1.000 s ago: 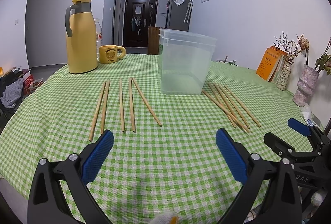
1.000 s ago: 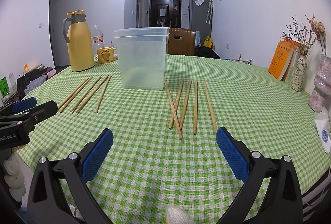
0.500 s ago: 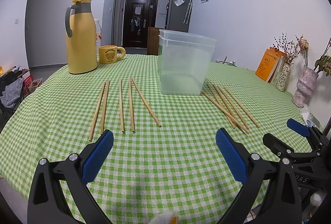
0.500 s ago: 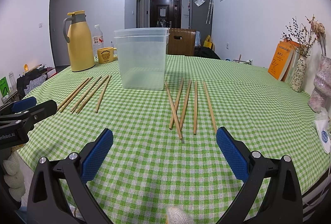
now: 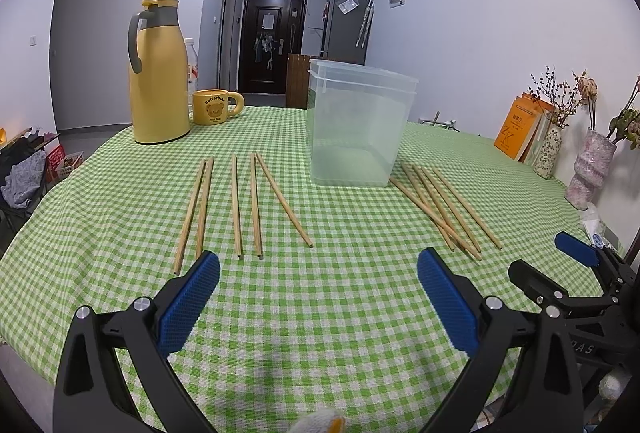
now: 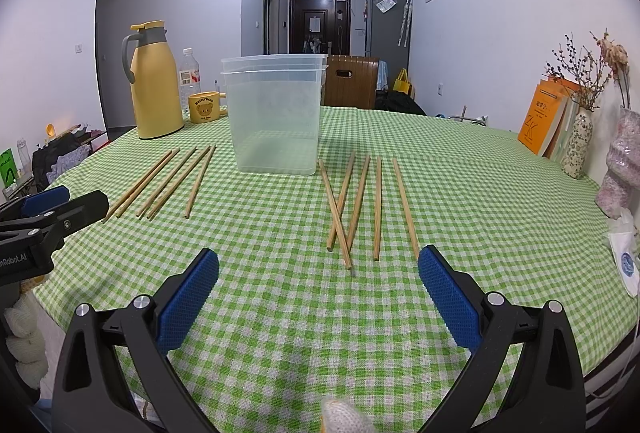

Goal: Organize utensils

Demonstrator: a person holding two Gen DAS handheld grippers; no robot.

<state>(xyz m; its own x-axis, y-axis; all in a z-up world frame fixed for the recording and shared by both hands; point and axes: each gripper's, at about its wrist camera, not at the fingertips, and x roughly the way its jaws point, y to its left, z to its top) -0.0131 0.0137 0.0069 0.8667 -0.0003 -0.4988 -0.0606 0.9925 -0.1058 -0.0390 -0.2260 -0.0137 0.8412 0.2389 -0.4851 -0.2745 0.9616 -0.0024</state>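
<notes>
The yellow mug [image 5: 213, 107] seems to read "Butterbear"; the left gripper [image 6: 24, 257] body reads "nRobot.AI".

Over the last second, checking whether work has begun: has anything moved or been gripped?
Nothing visibly changed. The left gripper and right gripper hang open over the tablecloth; both groups of chopsticks lie beside the clear container.

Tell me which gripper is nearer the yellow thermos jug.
Left. The left gripper hovers open over the table edge before the chopsticks on the yellow thermos jug side; the right gripper, also open, sits beyond the clear container.
</notes>
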